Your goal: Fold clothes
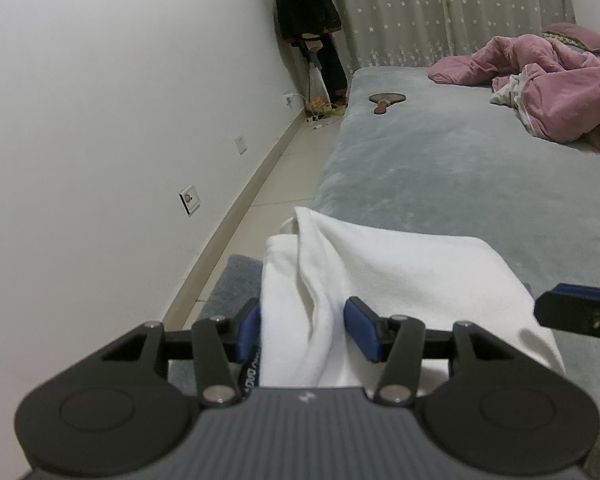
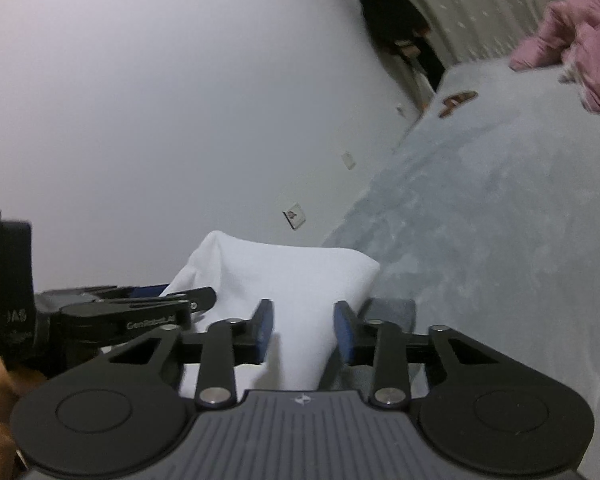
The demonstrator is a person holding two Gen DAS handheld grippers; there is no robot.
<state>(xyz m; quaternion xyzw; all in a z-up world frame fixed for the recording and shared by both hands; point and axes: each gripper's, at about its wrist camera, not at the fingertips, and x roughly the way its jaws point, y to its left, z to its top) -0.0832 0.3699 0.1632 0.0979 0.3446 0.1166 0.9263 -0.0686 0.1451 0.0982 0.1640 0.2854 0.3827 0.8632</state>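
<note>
The side of your left gripper (image 2: 148,300) reads "GenRobot.AI" in the right wrist view; a dark strap by its left pad (image 1: 249,332) carries lettering you cannot read. The white garment (image 1: 380,280) lies bunched on the near left corner of the grey bed (image 1: 460,168), one fold hanging over the edge toward the tiled floor (image 1: 284,176). Your left gripper's jaws stand apart with a fold of the garment between them; the left pad touches the cloth, the right pad stands just clear. Your right gripper (image 2: 304,332) has cloth between its jaws too, but whether the pads press it you cannot tell. Far on the bed lie a brown paddle (image 1: 386,100) and a pink quilt (image 1: 540,80). A white wall (image 1: 120,100) with sockets runs left; a starred curtain (image 1: 440,8) hangs at the far end, dark clothes (image 1: 306,8) beside it.
</note>
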